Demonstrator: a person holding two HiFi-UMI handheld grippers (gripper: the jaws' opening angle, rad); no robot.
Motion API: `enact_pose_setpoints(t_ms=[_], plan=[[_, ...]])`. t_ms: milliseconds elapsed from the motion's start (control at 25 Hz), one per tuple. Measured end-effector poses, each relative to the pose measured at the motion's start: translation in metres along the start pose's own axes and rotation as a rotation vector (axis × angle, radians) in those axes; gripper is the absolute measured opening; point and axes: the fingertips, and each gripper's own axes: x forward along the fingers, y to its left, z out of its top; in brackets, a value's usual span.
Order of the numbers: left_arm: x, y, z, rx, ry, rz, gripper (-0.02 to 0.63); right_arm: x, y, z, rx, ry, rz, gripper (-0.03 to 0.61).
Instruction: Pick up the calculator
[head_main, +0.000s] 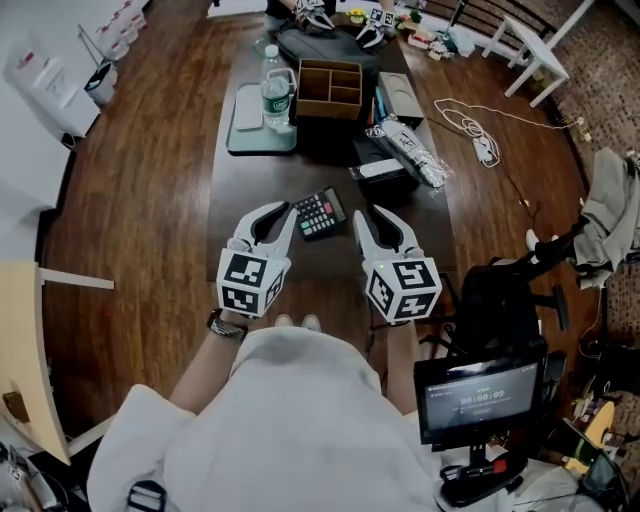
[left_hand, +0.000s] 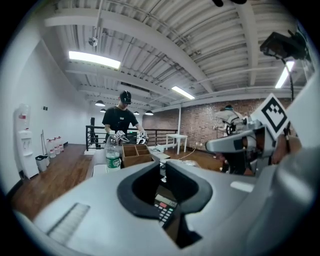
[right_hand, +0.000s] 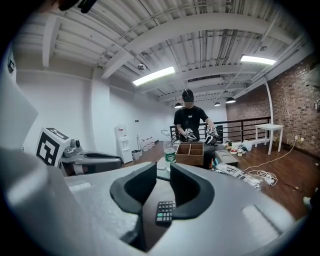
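Calculator (head_main: 320, 213) lies flat near the near edge of the surface (head_main: 245, 185), between the two claws and not lifted. Left claw (head_main: 272, 218) and right claw (head_main: 375, 225) stand slightly parted, gripping nothing. Grasp and lift remain outstanding.

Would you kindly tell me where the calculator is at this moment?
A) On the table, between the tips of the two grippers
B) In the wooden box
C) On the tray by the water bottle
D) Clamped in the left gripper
A: the calculator lies flat on the dark table, between the left gripper and the right gripper, and neither is closed on it.
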Motion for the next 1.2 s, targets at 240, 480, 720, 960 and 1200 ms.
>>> enact_pose_setpoints(t_ms=[240,480,720,960,1200], plan=[[0.008,0.011,-0.018,-0.038,0.032,-0.044,0.062,0.012,0.006,-0.014,0.057,0.045,0.001,0.092],[0.029,0.012,-0.054,-0.081,0.140,-0.082,0.094,0.035,-0.003,-0.044,0.124,0.128,0.029,0.094],[0.062,0.009,-0.076,-0.070,0.247,-0.123,0.109,0.070,-0.016,-0.072,0.158,0.232,0.089,0.112],[0.094,0.007,-0.105,-0.105,0.357,-0.171,0.120,0.094,-0.044,-0.112,0.244,0.333,0.085,0.130],[0.111,0.017,-0.141,-0.082,0.488,-0.182,0.126,0.112,-0.065,-0.157,0.309,0.423,0.082,0.130]])
